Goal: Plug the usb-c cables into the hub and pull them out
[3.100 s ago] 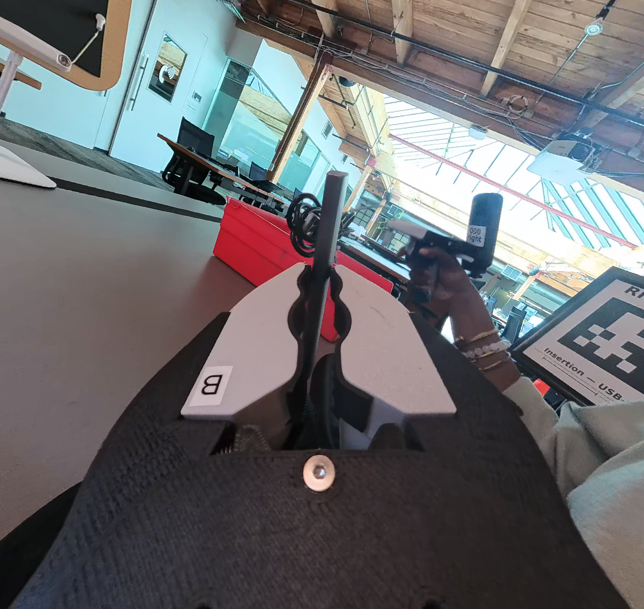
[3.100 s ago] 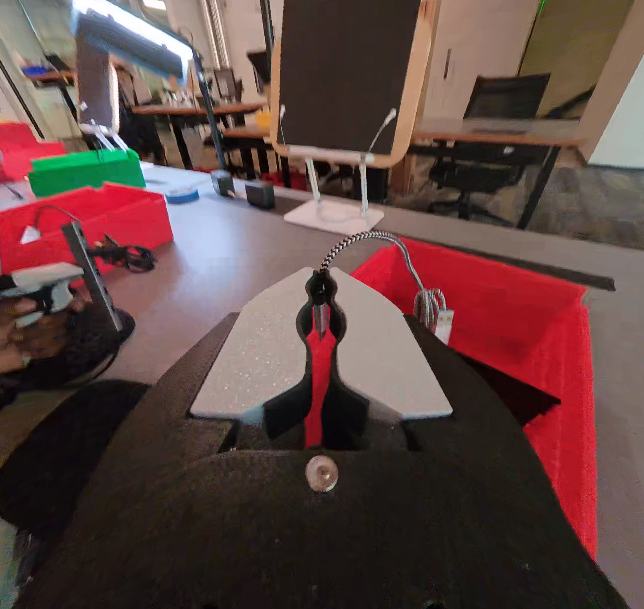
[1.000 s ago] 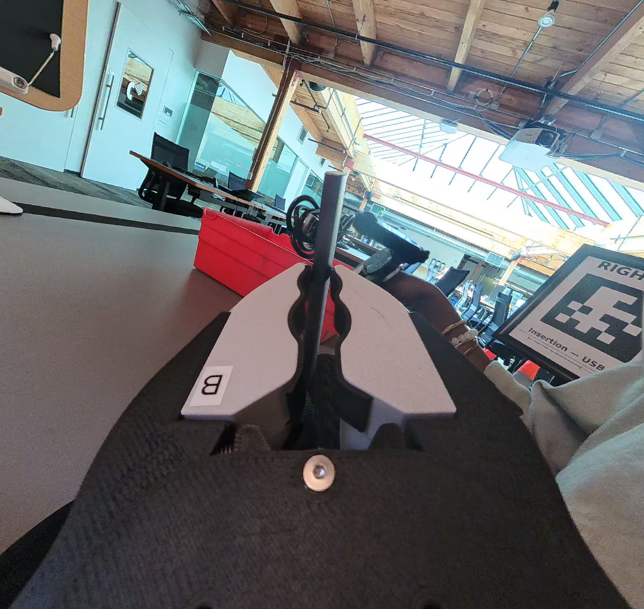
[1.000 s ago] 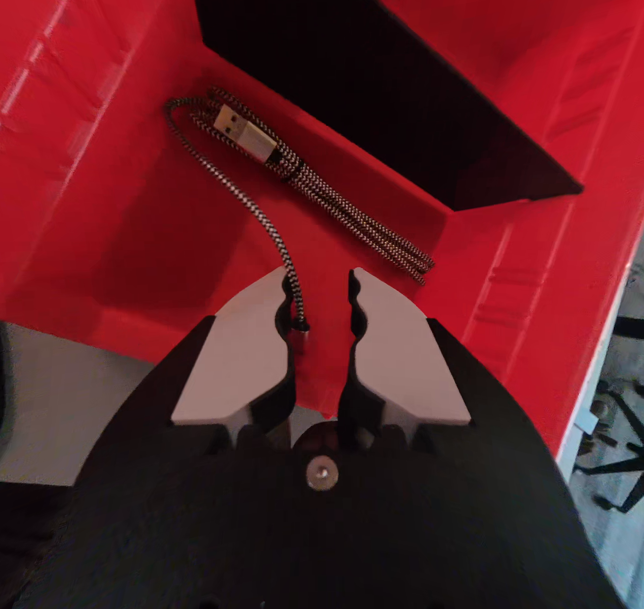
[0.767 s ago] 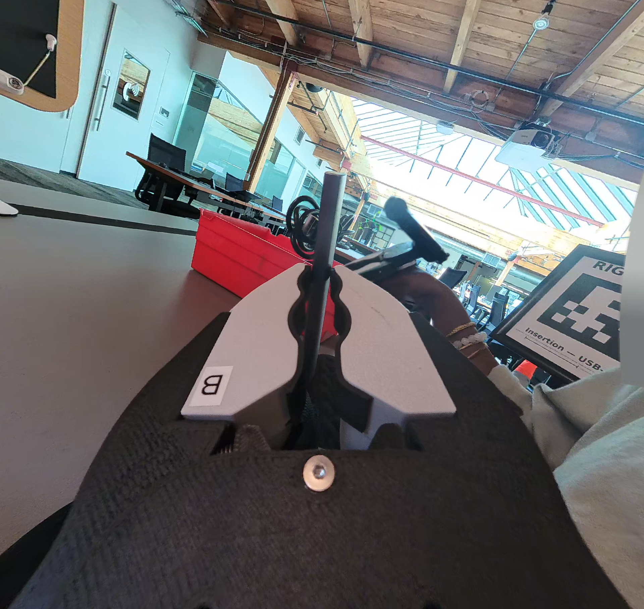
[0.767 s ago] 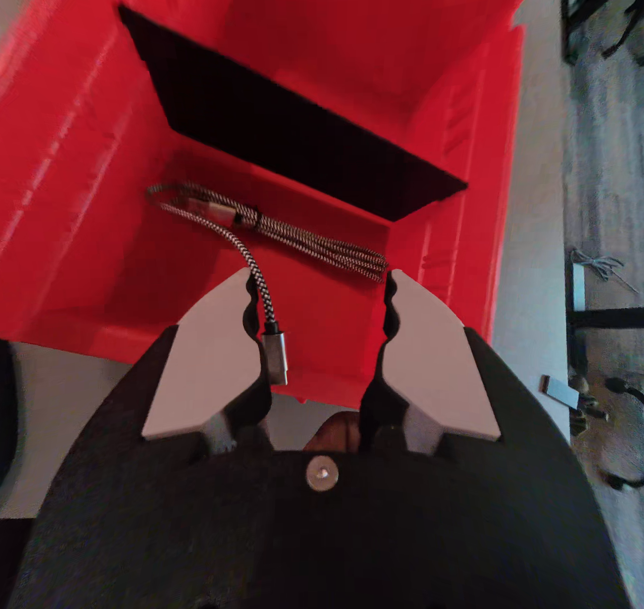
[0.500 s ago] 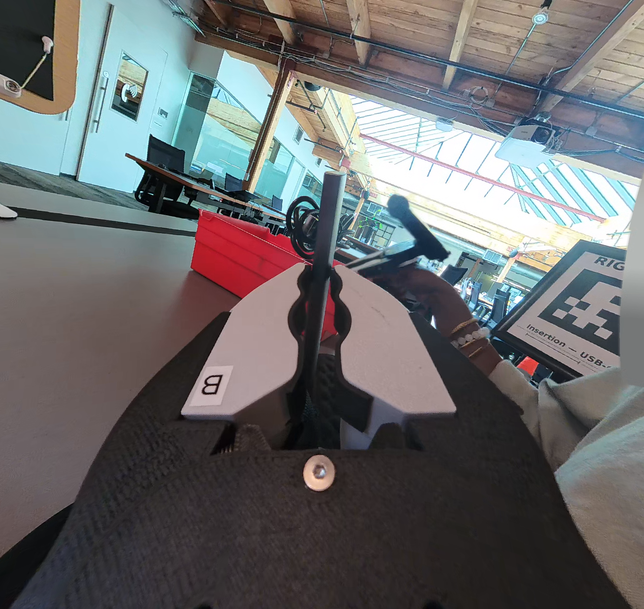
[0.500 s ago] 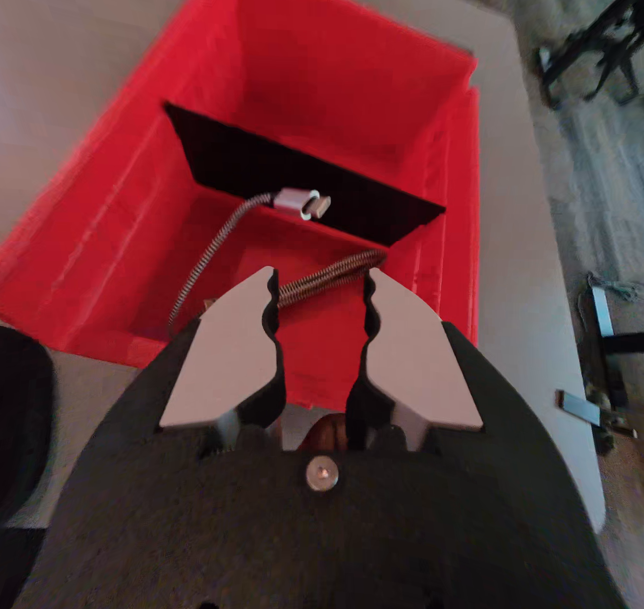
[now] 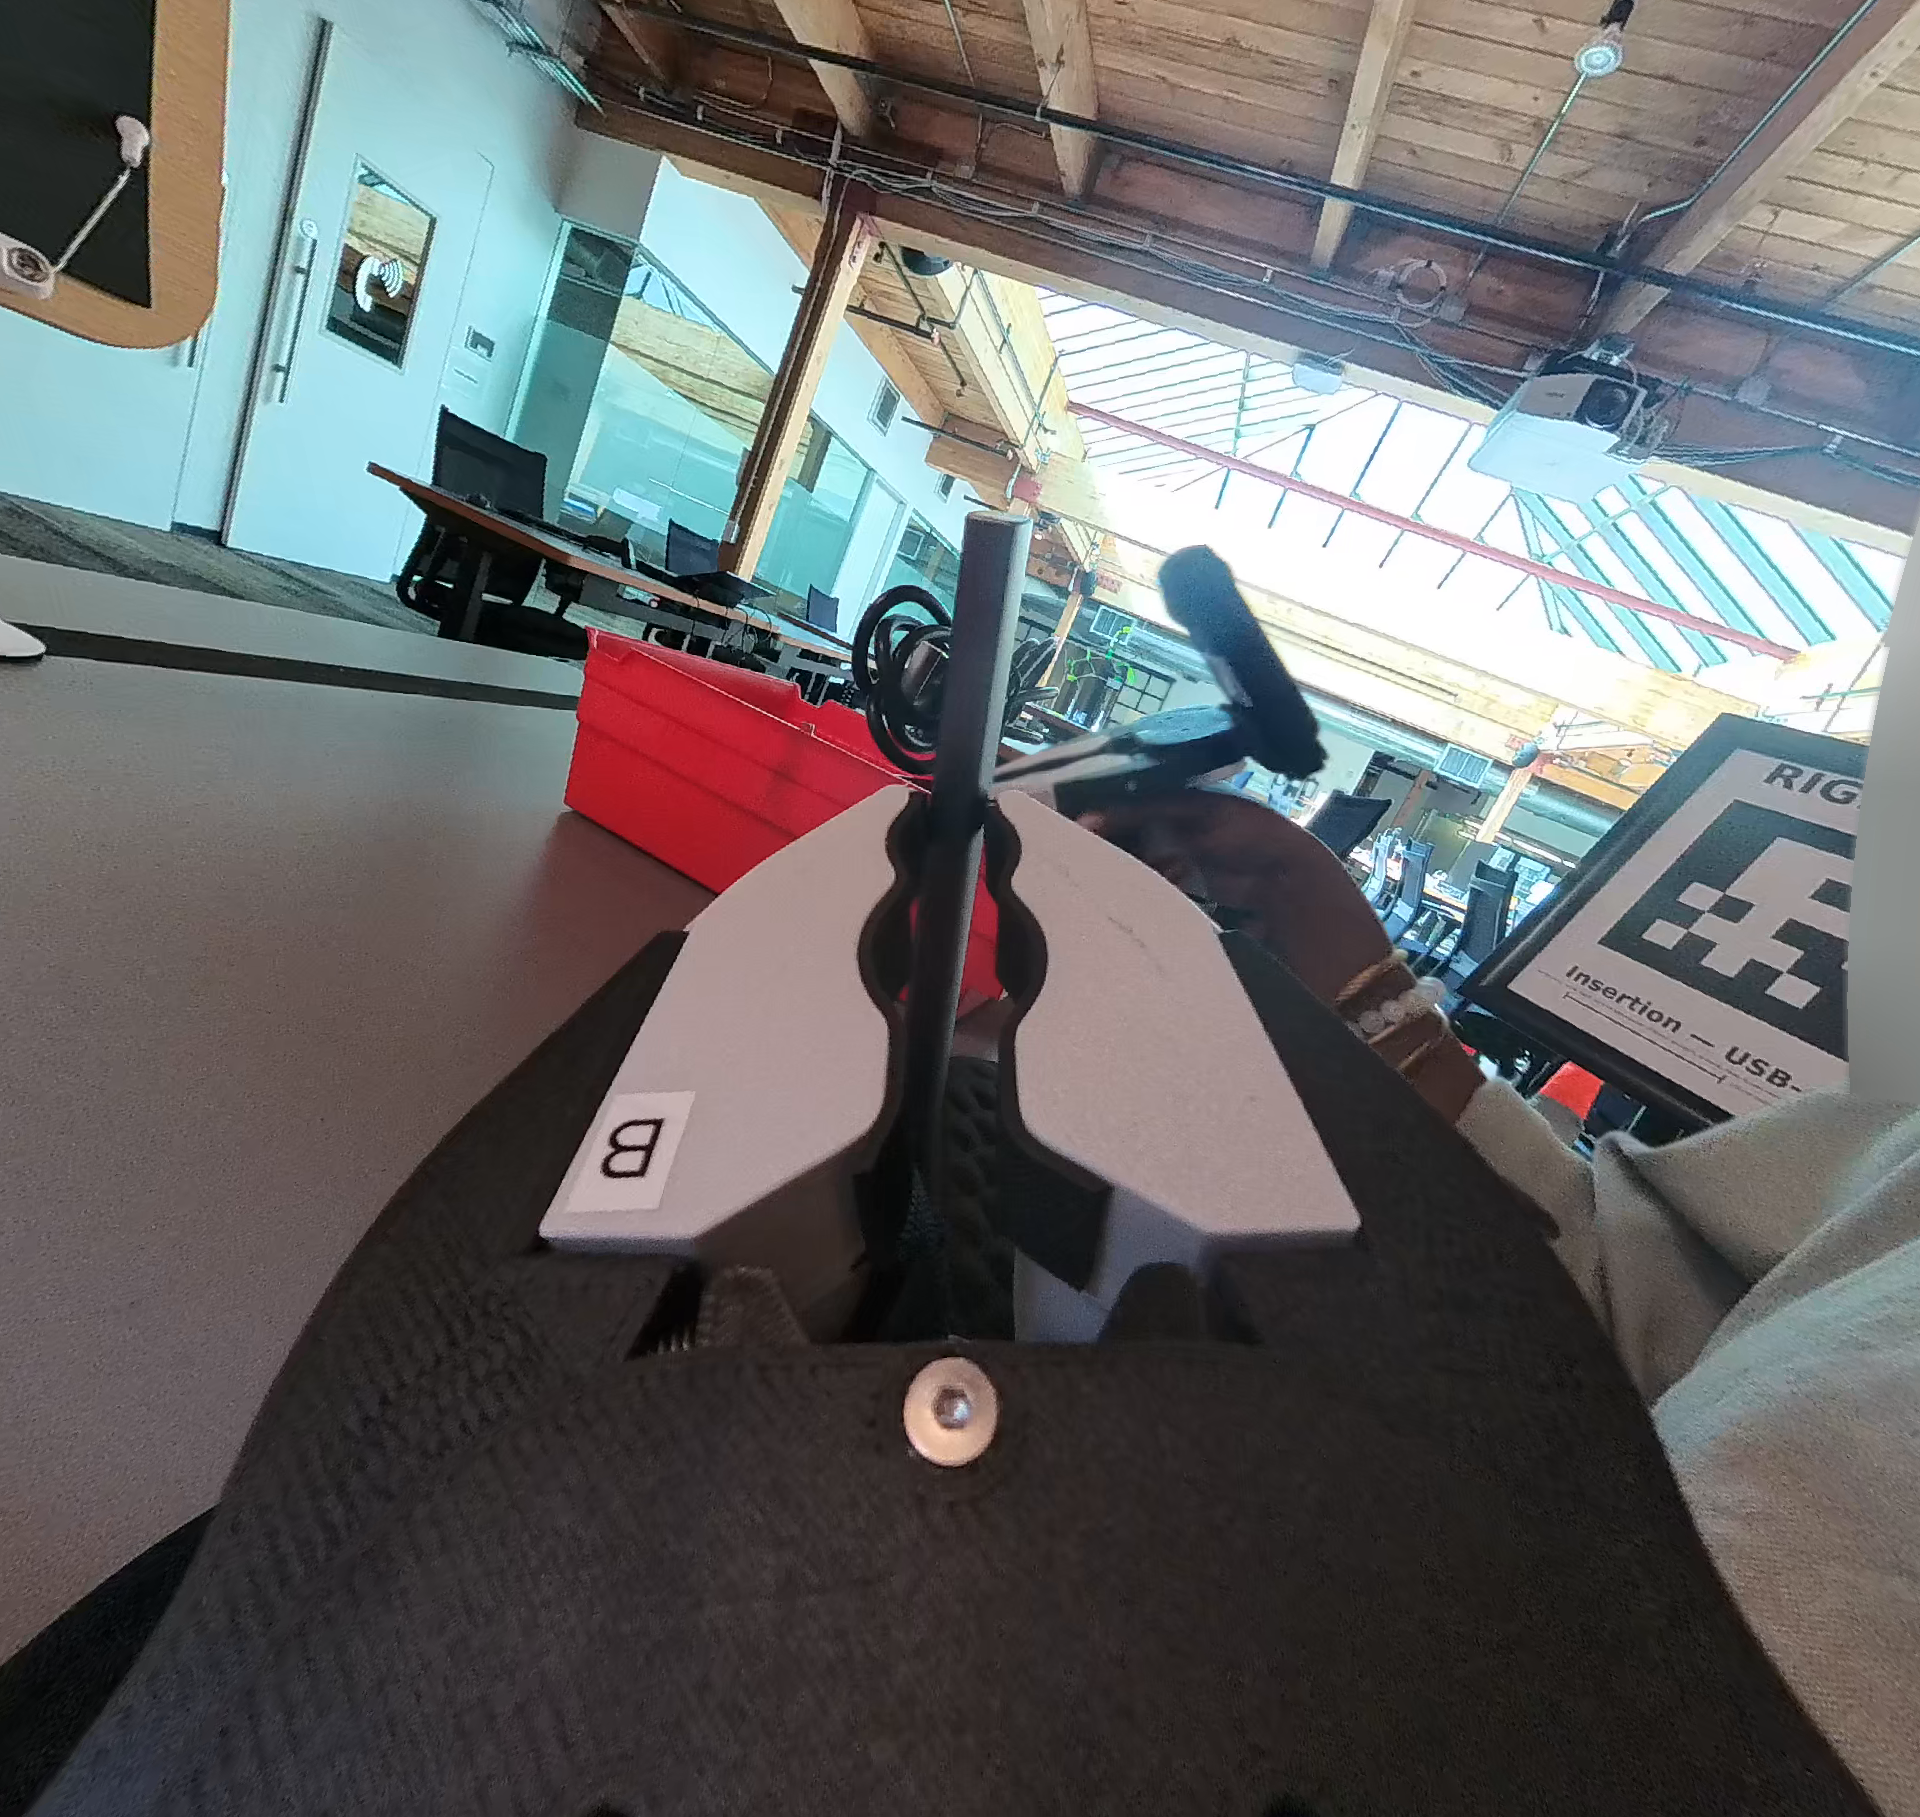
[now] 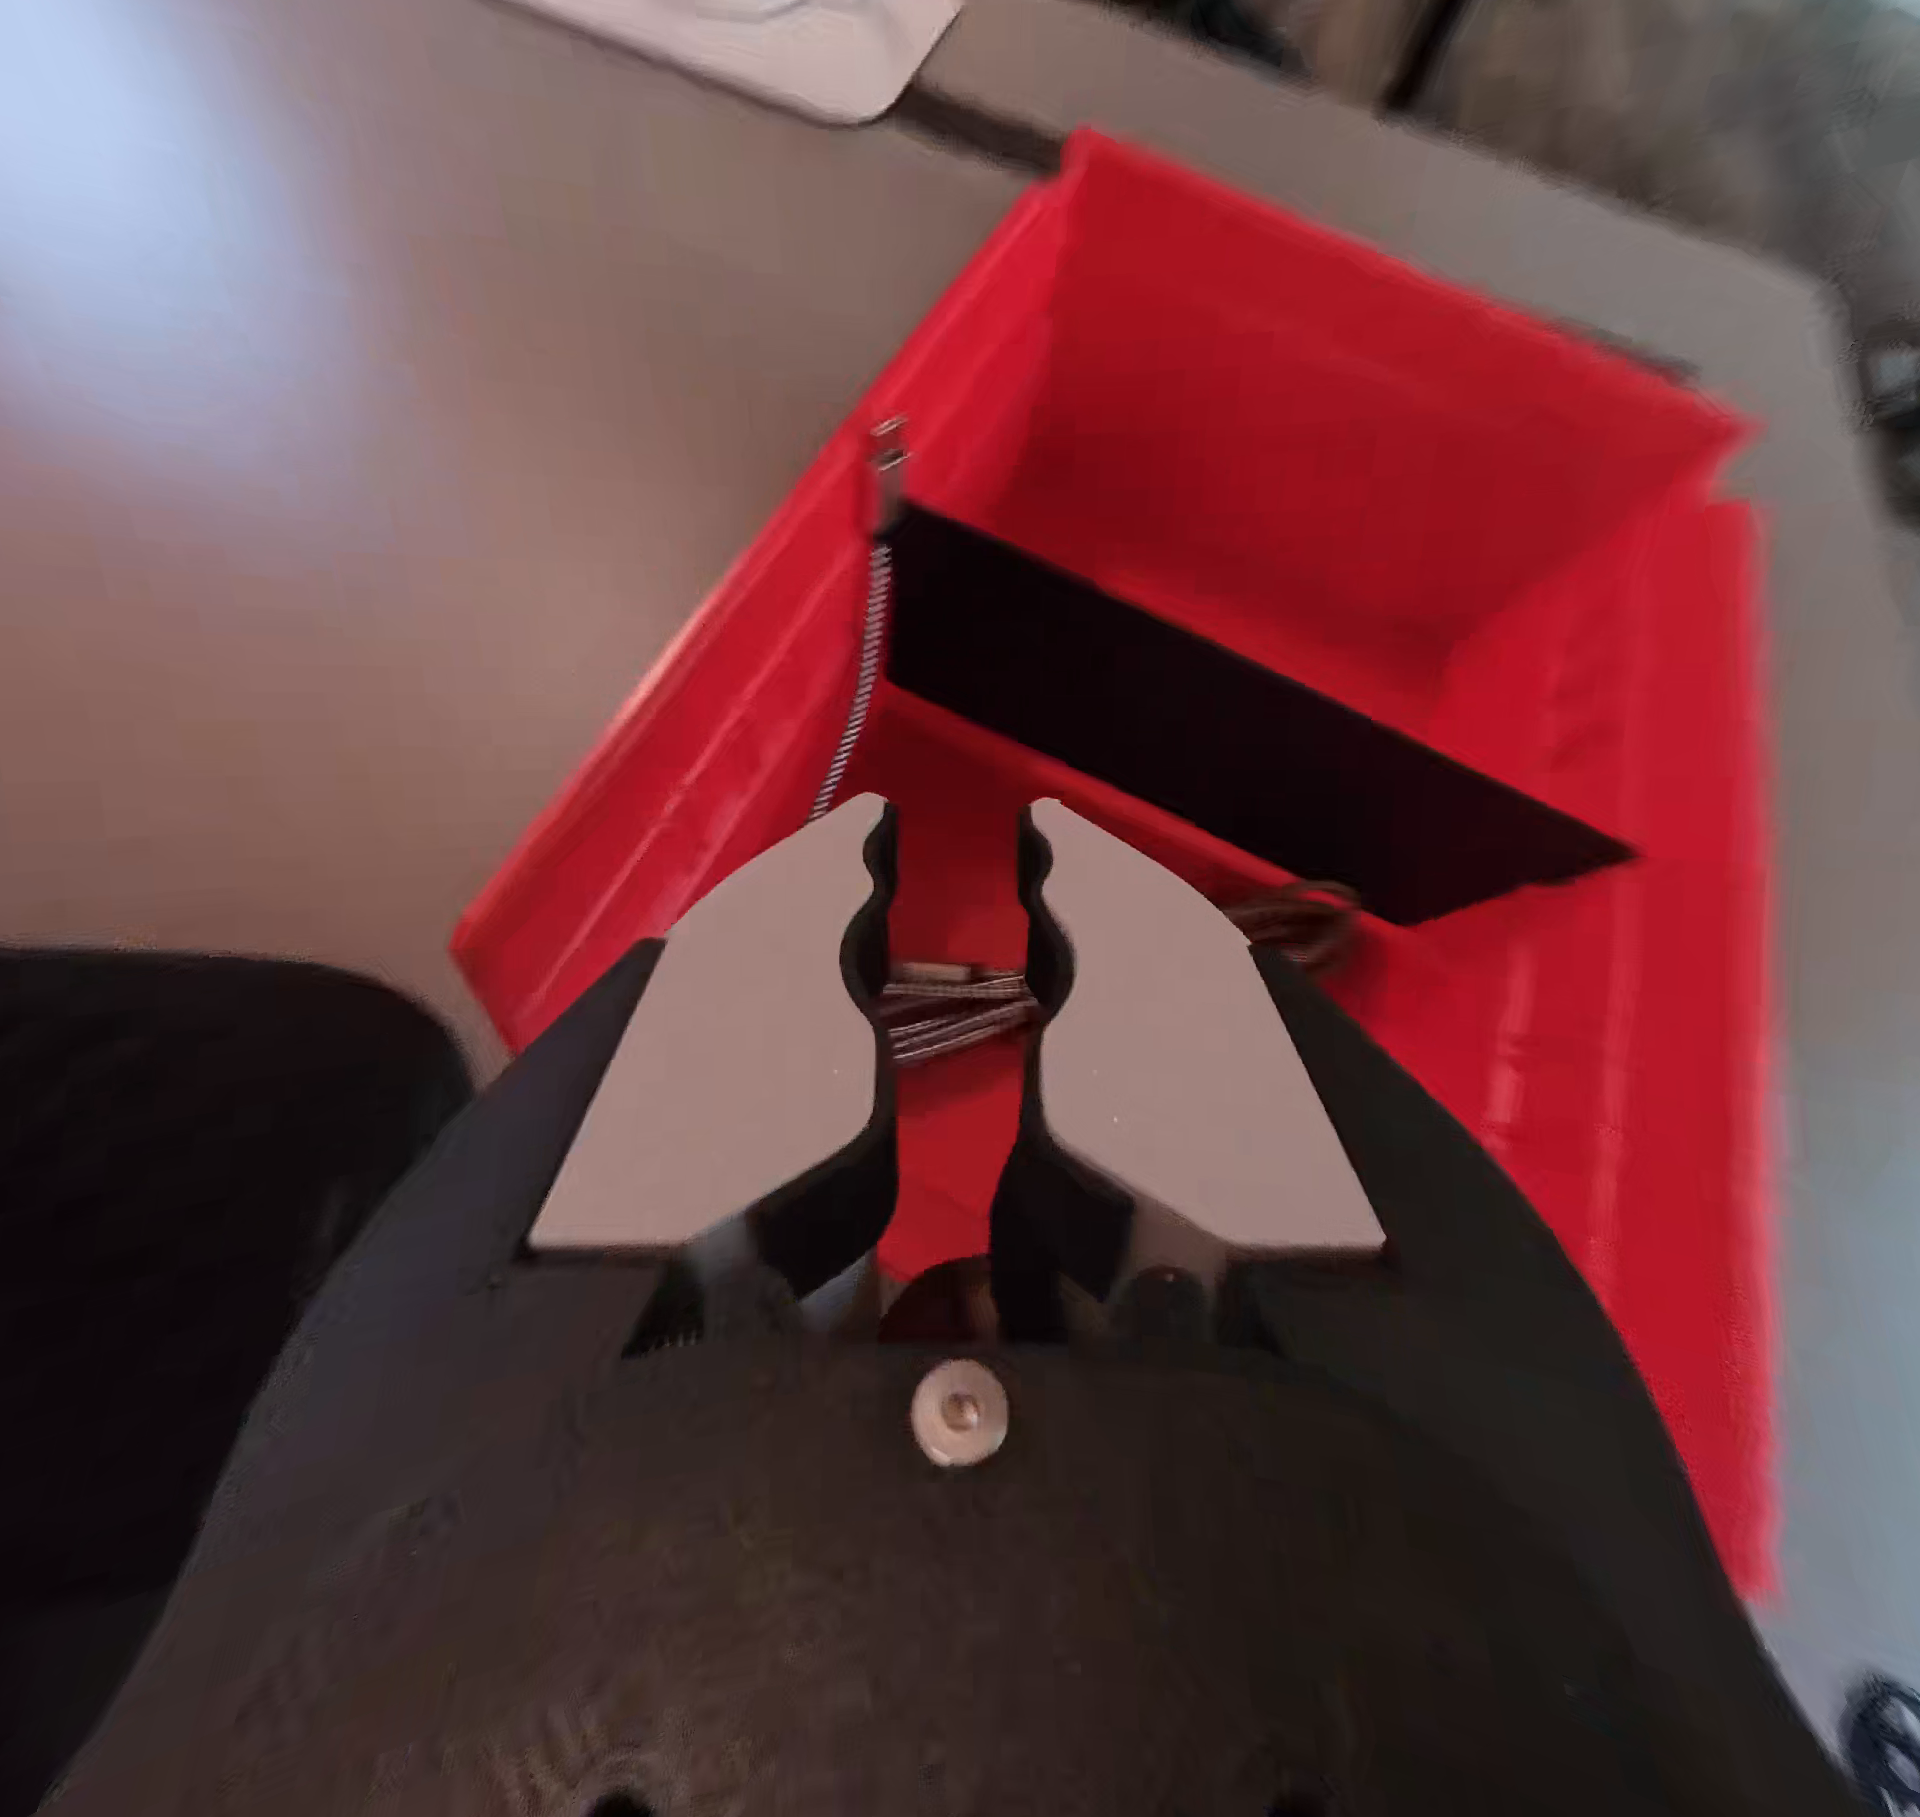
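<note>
Hub (image 9: 961, 832): thin dark slab, clenched edge-on between the two grey fingers of the left gripper (image 9: 951, 817). Long axis runs up and away from the claw, leaning slightly right; upper end stands clear above the fingertips, lower end sinks behind them toward the black body. Which way its ports face cannot be told.

Right gripper (image 10: 954, 811): released, a plain gap between the fingers, grasping nothing. It looks down into a red bin (image 10: 1621, 936); picture blurred.

Braided cable (image 10: 951, 1014): coiled bundle lying on the bin floor, seen through the gap behind the fingertips, loops crossing the gap from side to side. One strand (image 10: 862, 666) climbs the bin's left wall ahead-left of the claw, its metal plug (image 10: 888, 463) pointing upward at the rim.

Black divider (image 10: 1226, 718): just ahead of the claw, crossing the bin and closing off the far compartment.

Grey tabletop (image 10: 364, 396): left of the bin. White stand base (image 10: 707, 11) far ahead-left.

Left wrist view, ahead of the hub: second red bin (image 9: 707, 770), black cable coil (image 9: 909, 671) above its rim. Ahead-right, the person's hand (image 9: 1262, 874) with wrist bracelets under a black handle (image 9: 1242, 661). Farther right, a framed marker sign (image 9: 1725, 920); a pale sleeve (image 9: 1766, 1279) beside the claw.
</note>
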`<state>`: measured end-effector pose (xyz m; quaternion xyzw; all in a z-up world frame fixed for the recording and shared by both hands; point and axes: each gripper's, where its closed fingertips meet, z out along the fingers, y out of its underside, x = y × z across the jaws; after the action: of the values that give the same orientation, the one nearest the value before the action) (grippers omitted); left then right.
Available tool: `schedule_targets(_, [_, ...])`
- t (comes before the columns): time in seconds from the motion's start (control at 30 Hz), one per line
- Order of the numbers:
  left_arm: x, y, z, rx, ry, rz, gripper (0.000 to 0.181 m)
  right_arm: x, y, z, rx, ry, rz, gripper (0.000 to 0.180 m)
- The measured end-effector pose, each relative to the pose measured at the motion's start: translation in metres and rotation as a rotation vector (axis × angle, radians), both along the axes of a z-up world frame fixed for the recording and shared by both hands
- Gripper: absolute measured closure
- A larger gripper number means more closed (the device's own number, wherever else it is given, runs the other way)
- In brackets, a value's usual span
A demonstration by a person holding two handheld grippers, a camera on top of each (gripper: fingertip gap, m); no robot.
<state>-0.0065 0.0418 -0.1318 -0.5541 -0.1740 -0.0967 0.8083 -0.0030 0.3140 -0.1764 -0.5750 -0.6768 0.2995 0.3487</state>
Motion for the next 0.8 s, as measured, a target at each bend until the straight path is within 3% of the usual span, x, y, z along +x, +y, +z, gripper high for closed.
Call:
schedule_targets(0.03, [0.000,0.000,0.000,0.001,0.001,0.000,0.170,-0.001,-0.011,-0.012,-0.046,-0.080,0.071,0.160])
schedule_targets(0.1, [0.001,0.000,0.000,0.003,0.006,0.001,0.170,-0.004,-0.028,-0.032,-0.109,-0.208,0.204,0.161])
schedule_targets(0.3, [0.001,0.000,0.000,0.004,0.003,-0.004,0.170,-0.033,-0.024,-0.062,-0.017,-0.354,0.179,0.161])
schedule_targets(0.4, [0.001,0.000,0.000,0.007,0.005,-0.009,0.170,-0.022,0.006,-0.090,0.159,-0.542,0.042,0.158])
schedule_targets(0.43, [0.002,0.000,0.001,0.009,0.006,-0.010,0.170,-0.019,0.017,-0.092,0.210,-0.564,-0.019,0.170])
schedule_targets(0.57, [0.002,0.000,0.001,0.010,0.006,-0.015,0.170,0.001,0.045,-0.088,0.259,-0.603,-0.158,0.164])
schedule_targets(0.7, [0.003,0.001,0.000,0.008,0.007,-0.018,0.170,-0.001,0.042,-0.048,0.191,-0.329,-0.194,0.159])
schedule_targets(0.8, [0.003,0.001,0.001,0.012,0.007,-0.024,0.170,-0.009,-0.014,0.020,-0.028,0.108,-0.006,0.139])
